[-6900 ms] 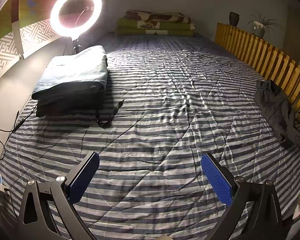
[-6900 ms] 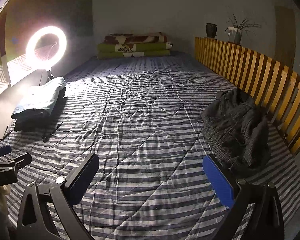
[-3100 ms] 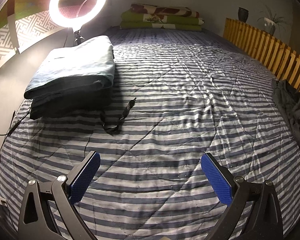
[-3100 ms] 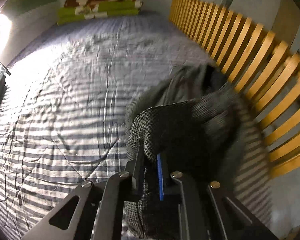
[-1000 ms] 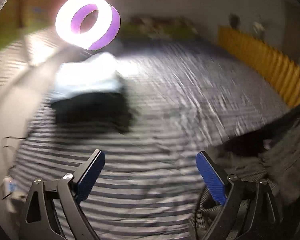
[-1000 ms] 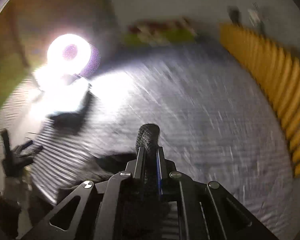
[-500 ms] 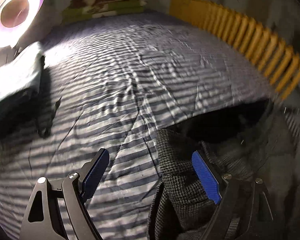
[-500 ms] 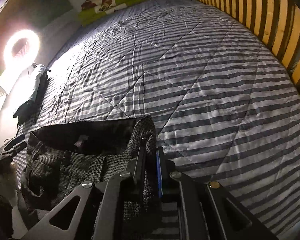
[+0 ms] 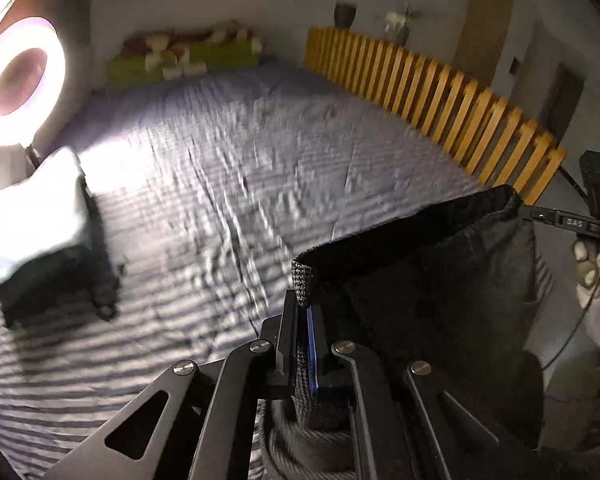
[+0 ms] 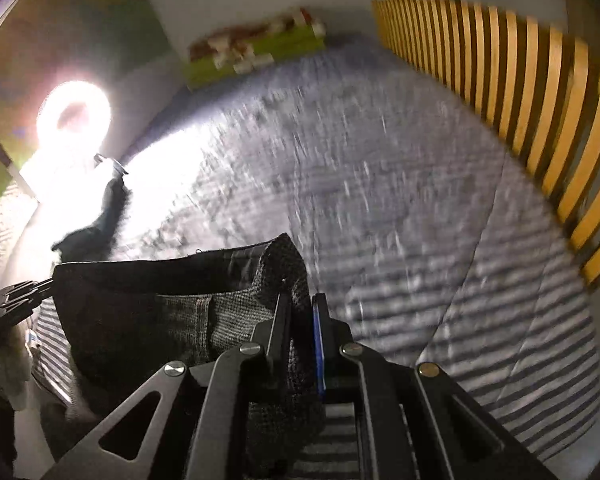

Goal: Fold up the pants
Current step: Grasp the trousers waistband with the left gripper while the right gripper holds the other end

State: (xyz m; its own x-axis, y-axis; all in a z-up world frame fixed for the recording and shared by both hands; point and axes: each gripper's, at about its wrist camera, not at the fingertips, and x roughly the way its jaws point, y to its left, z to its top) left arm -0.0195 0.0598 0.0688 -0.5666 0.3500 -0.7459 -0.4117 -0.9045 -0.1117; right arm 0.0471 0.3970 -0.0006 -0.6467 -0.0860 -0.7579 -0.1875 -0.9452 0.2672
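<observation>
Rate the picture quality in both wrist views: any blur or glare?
Left wrist view: bedspread smeared by motion, ring light glaring, pants sharper. Right wrist view: heavier smear over the bedspread, light blown out, fence streaked.

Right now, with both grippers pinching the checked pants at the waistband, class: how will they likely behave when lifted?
Probably floppy: the checked pants sag between the left gripper and right gripper. Likely not slippery; the weave looks coarse.
</observation>
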